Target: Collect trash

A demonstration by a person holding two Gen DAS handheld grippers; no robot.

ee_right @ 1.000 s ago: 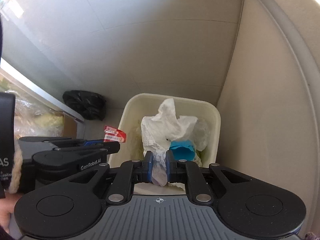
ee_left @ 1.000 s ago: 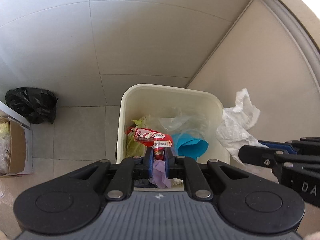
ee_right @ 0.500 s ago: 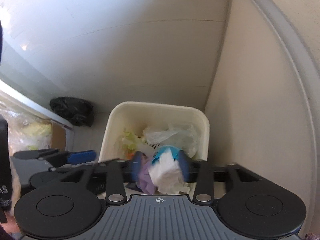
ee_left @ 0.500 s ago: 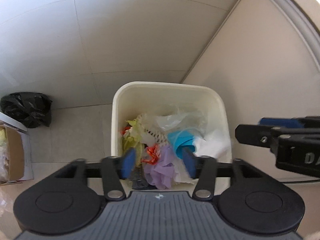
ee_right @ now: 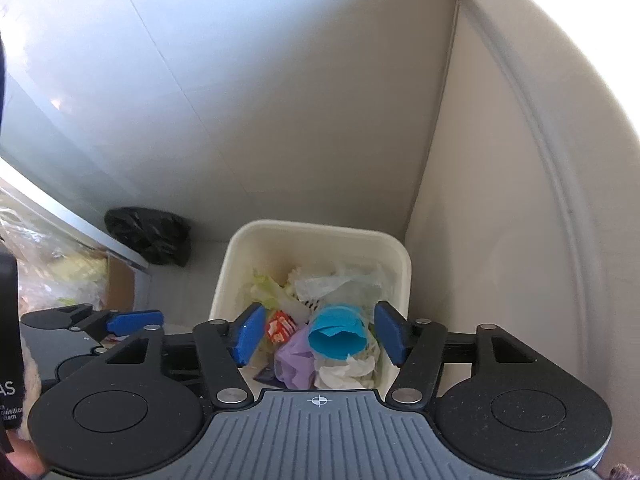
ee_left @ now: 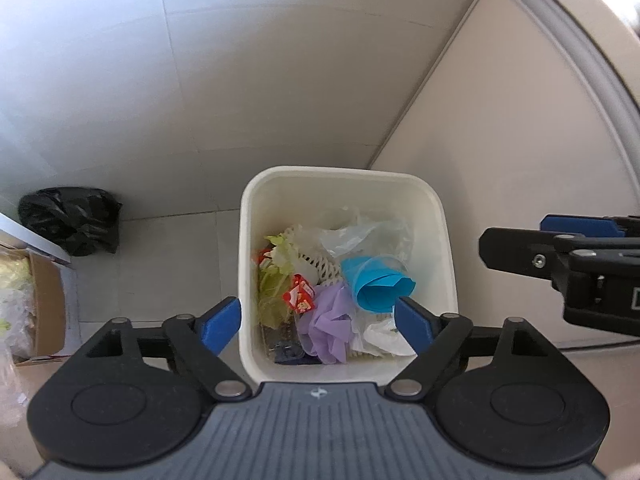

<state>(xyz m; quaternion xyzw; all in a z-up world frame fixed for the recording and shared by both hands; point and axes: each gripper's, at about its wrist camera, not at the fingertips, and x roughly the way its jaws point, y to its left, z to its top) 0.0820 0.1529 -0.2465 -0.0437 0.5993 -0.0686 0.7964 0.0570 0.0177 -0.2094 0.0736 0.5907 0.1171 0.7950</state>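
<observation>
A cream square bin (ee_left: 344,174) (ee_right: 320,229) stands on the floor in a corner, below both grippers. Inside lie a red wrapper (ee_left: 299,299) (ee_right: 280,325), a crumpled white tissue (ee_left: 380,334) (ee_right: 344,372), a blue paper roll (ee_left: 376,282) (ee_right: 338,330), purple plastic (ee_left: 326,322), green leaves and clear plastic. My left gripper (ee_left: 318,318) hangs over the bin, jaws still opening, nothing between them. My right gripper (ee_right: 318,334) is likewise above the bin, jaws opening and empty. Each gripper shows at the edge of the other's view.
A black rubbish bag (ee_left: 70,220) (ee_right: 148,234) lies against the wall left of the bin. A cardboard box (ee_left: 38,304) with plastic and greens sits at far left under a ledge. A beige panel (ee_left: 520,140) runs close along the bin's right side.
Both grippers opened and rose. The left one let go of the red wrapper and the right one let go of the white tissue; both pieces now lie in the bin.
</observation>
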